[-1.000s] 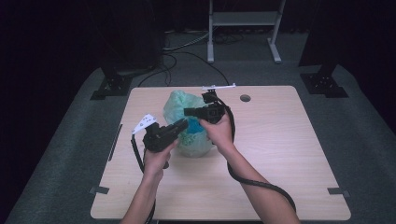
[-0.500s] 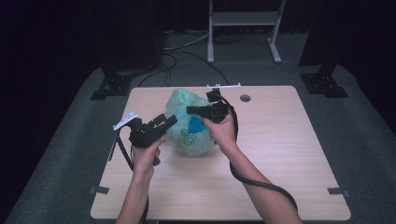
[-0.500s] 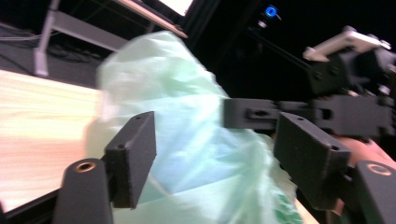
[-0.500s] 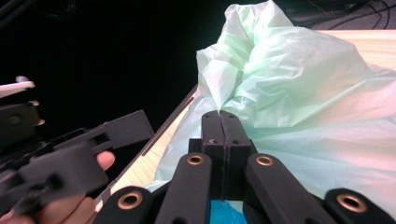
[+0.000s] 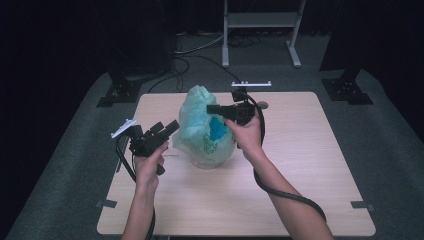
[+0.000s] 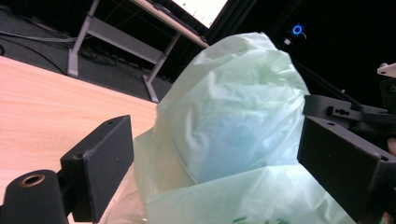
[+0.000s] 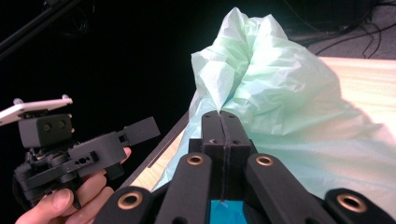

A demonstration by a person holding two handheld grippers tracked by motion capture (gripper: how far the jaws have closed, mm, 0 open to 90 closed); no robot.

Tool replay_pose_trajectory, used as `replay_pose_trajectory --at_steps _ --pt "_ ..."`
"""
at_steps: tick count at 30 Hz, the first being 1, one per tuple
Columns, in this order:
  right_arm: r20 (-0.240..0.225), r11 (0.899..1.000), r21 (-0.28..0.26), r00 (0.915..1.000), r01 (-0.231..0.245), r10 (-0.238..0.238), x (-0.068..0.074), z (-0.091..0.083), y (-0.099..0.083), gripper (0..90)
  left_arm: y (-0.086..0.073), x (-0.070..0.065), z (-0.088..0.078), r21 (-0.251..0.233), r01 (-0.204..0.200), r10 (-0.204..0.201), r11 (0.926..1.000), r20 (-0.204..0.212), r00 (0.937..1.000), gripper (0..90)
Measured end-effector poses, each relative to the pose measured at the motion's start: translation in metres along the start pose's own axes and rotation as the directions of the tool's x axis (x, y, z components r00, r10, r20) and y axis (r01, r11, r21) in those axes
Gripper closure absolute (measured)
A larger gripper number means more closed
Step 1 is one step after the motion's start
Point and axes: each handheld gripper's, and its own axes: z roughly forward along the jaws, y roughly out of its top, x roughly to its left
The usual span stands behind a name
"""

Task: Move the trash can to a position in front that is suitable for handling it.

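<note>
A pale green plastic bag (image 5: pixel 200 132) stands on the wooden table (image 5: pixel 310 165) with something blue (image 5: pixel 218 129) showing through its film. My right gripper (image 5: pixel 213 108) is shut on a fold of film near the bag's top; in the right gripper view its jaws (image 7: pixel 220 122) are pressed together on the bag (image 7: pixel 280 88). My left gripper (image 5: pixel 166 127) hangs just left of the bag. Its jaws have just been opening and now stand wide apart. In the left gripper view the bag (image 6: pixel 233 112) rises ahead of the left gripper (image 6: pixel 219 163), and its pads do not press on it.
A white-legged stand (image 5: pixel 260 22) and cables lie on the floor behind the table. Black stand bases (image 5: pixel 120 92) sit off its far corners. A small dark round hole (image 5: pixel 263 105) marks the tabletop behind my right hand. Tape strips mark the near corners.
The left gripper has let go of the bag, opened, and drawn away to the left. The right gripper has stayed shut on the bag's top and lifted it slightly.
</note>
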Motion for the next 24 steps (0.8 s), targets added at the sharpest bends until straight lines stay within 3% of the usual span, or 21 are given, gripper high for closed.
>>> replay_pose_trajectory --at_steps 11,24 --pt "-0.002 0.999 -0.045 1.0 0.002 -0.002 0.004 -0.016 0.013 90.0 0.004 0.009 -0.005 -0.021 0.025 -0.025 0.9995 0.002 0.9997 9.6" --pt "0.0 0.996 -0.08 0.9997 0.025 -0.025 0.016 -0.025 0.029 90.0 0.002 0.011 -0.007 -0.017 0.008 -0.009 0.9998 -0.032 0.9994 9.6"
